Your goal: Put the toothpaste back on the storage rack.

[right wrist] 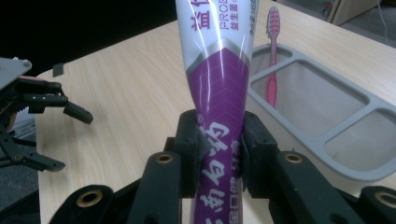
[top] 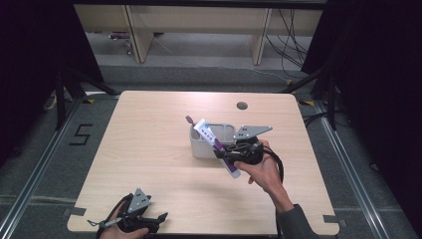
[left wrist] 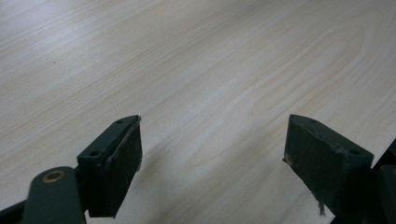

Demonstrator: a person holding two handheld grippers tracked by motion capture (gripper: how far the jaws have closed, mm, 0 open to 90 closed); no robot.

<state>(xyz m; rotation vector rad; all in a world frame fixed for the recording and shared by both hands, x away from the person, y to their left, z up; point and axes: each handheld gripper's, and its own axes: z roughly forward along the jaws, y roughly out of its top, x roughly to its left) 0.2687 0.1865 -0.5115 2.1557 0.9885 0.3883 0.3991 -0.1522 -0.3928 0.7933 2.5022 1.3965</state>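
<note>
High view: my right gripper [top: 230,155] holds the tube [top: 217,147] slantwise at the holder's [top: 200,147] near wall, white end up and toward the far left. Holder lies just beyond; brush [top: 189,121] stands in its left end. Left gripper [top: 158,219] sits well apart at the near edge.

Left gripper view: jaws wide, nothing between, bare table [left wrist: 196,60].

Right gripper view: pads clamped on the tube's [right wrist: 219,93] purple part; long axis runs straight out, compartments to the right.
</note>
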